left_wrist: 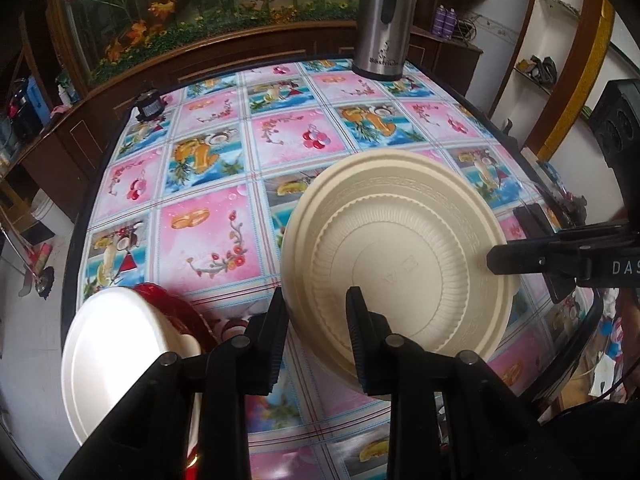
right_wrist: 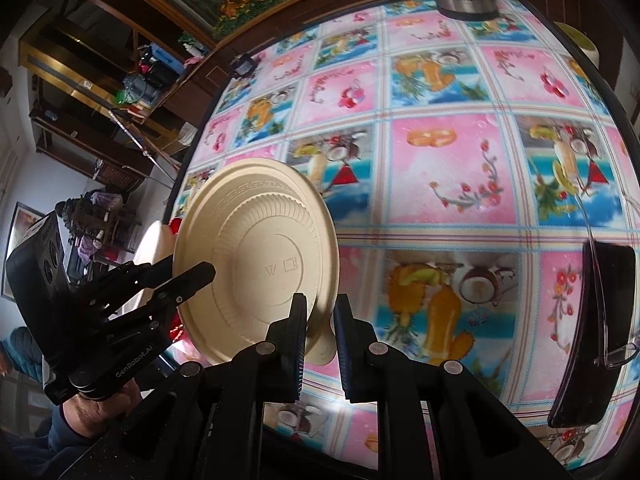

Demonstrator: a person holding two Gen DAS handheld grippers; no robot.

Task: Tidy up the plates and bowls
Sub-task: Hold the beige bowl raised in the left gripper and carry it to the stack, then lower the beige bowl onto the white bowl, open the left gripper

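Black plastic left gripper [right_wrist: 188, 276] with silver screws, white "GenRobot.AI" lettering, dark blue sleeve [right_wrist: 68, 436].

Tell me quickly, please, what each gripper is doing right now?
Left gripper: shut on the beige plate's rim.
Right gripper: shut on the same plate's opposite rim.

The left gripper [left_wrist: 316, 320] is pointed down at a slant. Its two black fingers [left_wrist: 276, 336] are pressed on the near rim of the cream plate [left_wrist: 400, 248], one on each side of it. The right gripper [right_wrist: 320, 324] is also tilted down, and its fingers [right_wrist: 298, 340] are closed on the opposite rim of the same plate, which is held up on its edge. A hand [right_wrist: 100, 404] in a dark sleeve is seen under the left gripper.
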